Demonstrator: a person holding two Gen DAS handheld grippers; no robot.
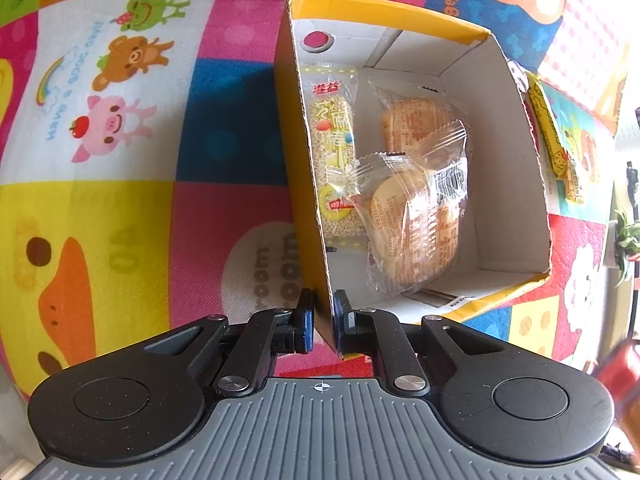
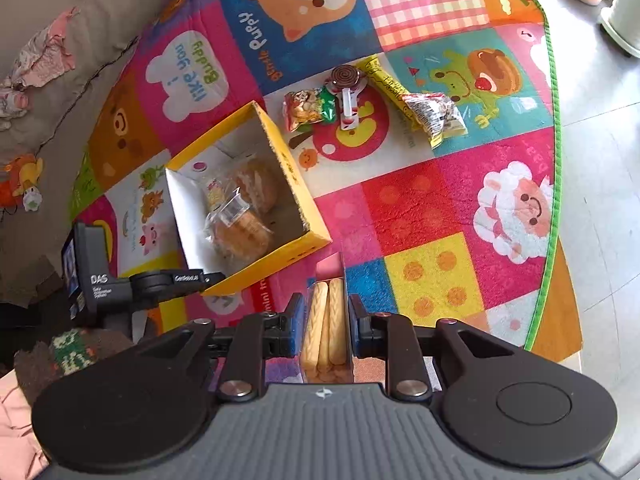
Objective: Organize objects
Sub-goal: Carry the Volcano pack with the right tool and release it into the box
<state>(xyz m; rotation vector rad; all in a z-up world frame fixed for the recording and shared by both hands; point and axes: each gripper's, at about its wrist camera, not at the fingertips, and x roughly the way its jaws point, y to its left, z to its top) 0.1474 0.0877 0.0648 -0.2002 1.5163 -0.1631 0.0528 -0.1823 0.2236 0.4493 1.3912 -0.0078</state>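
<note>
Fingers of the left gripper (image 1: 323, 322) pinch the near wall of the yellow box (image 1: 304, 184), which sits on the play mat (image 1: 120, 200) with a sesame bar (image 1: 334, 152) and two wrapped cakes (image 1: 416, 216) inside. Those of the right gripper (image 2: 325, 322) clamp a clear biscuit-stick pack (image 2: 326, 320) above the mat, just beside the box's near corner. Loose snacks (image 2: 434, 118) lie beyond the box; bare mat spreads rightward to its green edge (image 2: 554, 152).
</note>
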